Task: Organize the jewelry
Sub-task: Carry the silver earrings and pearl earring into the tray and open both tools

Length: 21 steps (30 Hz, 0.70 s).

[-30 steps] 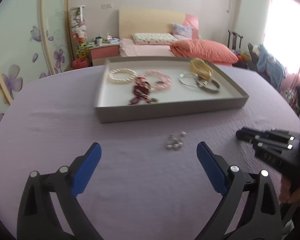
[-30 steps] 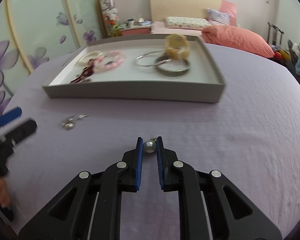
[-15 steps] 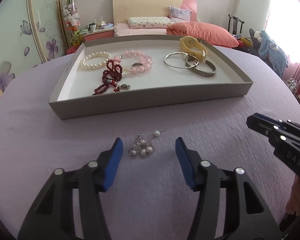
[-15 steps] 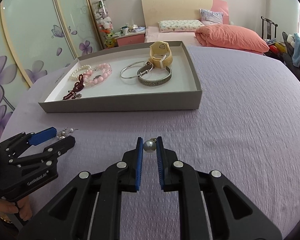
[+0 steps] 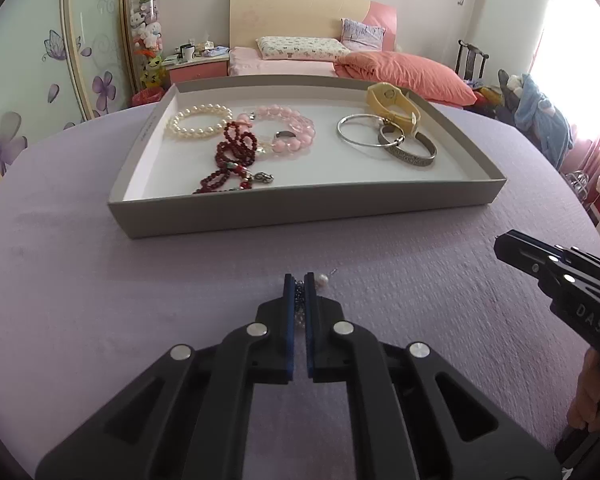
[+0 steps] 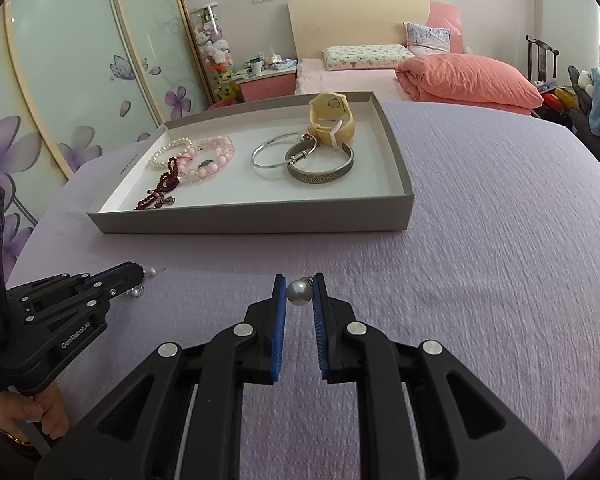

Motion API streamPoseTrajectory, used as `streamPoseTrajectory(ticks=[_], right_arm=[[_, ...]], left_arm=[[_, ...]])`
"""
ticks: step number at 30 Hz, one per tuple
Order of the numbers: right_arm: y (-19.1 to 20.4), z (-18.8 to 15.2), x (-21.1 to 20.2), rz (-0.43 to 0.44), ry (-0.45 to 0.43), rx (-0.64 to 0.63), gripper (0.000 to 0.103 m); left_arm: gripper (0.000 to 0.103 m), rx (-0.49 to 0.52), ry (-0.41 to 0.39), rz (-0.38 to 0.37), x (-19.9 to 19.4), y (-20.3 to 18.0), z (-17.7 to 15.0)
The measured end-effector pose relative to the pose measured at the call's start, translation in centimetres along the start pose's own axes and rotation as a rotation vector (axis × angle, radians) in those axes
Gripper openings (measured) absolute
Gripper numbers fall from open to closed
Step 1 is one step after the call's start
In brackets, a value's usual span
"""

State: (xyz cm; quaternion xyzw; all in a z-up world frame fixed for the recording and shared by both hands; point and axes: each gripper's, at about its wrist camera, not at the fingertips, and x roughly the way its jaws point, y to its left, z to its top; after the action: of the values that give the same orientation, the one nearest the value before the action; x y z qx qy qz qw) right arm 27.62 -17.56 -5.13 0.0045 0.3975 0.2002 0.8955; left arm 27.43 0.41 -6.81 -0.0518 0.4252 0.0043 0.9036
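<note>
The little pearl cluster earring [image 5: 300,294] at lower centre of the counter [image 5: 100,280] is clamped in the left claw [image 5: 299,280], right claw [image 6: 299,292] pinching a grey pearl [image 6: 299,291], so I'd lift slow toward the tray [image 5: 300,210] without snagging the dangly pearl.

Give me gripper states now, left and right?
Left gripper: shut on the pearl cluster earring.
Right gripper: shut on the grey pearl earring.
</note>
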Motion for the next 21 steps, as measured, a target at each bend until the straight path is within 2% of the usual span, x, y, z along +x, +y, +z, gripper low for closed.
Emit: streamPoseTrajectory(ticks=[11, 21], right_arm=[[0.9, 0.6, -0.5, 0.018, -0.024, -0.012, 0.014], [1.4, 2.0, -0.9, 0.03, -0.055, -0.029, 0.014]], left_arm=[[0.004, -0.036, -0.101, -0.055, -4.5, 2.0, 1.2], [0.004, -0.071, -0.23, -0.07, -8.0, 3.0, 6.4]])
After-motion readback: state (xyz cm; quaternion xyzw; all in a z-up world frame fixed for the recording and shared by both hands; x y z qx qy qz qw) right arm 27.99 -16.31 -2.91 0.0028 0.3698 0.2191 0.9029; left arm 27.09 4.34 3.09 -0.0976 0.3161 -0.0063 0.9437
